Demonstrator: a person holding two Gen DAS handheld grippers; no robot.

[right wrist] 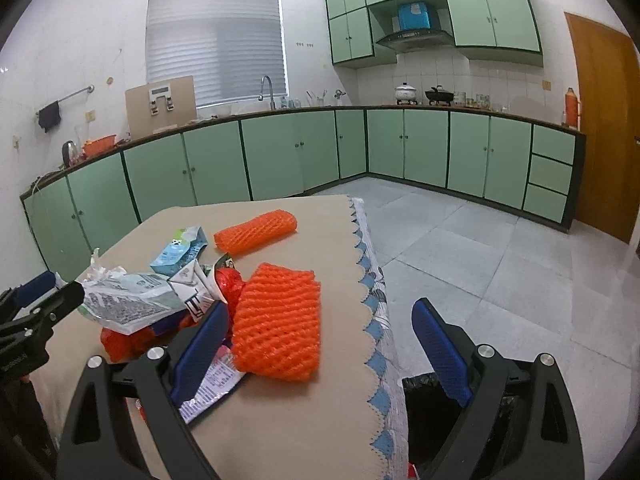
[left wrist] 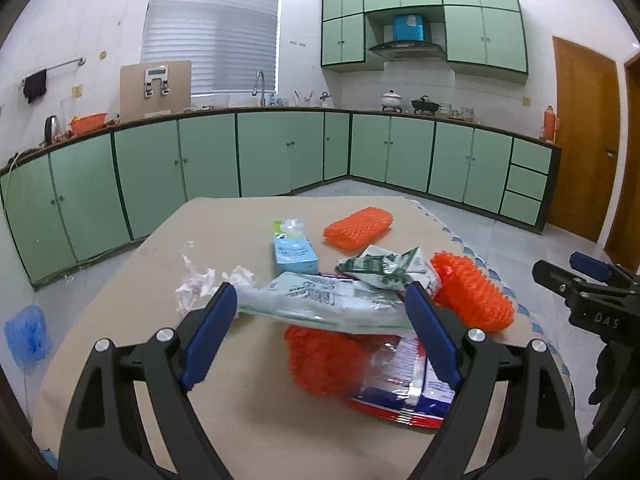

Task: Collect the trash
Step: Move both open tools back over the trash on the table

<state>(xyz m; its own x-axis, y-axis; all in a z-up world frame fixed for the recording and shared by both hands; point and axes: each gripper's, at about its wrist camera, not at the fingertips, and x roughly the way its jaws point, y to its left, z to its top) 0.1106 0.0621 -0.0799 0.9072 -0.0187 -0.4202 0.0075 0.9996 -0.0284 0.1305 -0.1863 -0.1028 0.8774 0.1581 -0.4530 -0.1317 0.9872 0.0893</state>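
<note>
Trash lies heaped toward the near right corner of the table (left wrist: pixel 132 272), which carries a beige cloth with a scalloped blue border. Nearest the left gripper (left wrist: pixel 320 336), whose tongs stand wide and hold nothing, is a red-and-blue snack wrapper (left wrist: pixel 404 396) with an orange foam net (left wrist: pixel 320 360) partly under it; a pale printed plastic bag (left wrist: pixel 320 300) spans the gap between the fingers just beyond them. The right gripper (right wrist: pixel 320 356) is likewise wide and empty, a flat orange foam sleeve (right wrist: pixel 280 320) lying between its fingers near the right edge, and a black bin bag (right wrist: pixel 424 408) shows below that edge. A good next pick, I judge, is this sleeve: close on its near end, lift clear, carry over the edge. Further in sit a crushed green-and-white carton (left wrist: pixel 384 268), a blue milk box (left wrist: pixel 294 254), crumpled tissue (left wrist: pixel 200 284) to the left, and another orange sleeve (left wrist: pixel 358 226) toward the far edge. Light wrappers may slide, so grip low and firmly.
</note>
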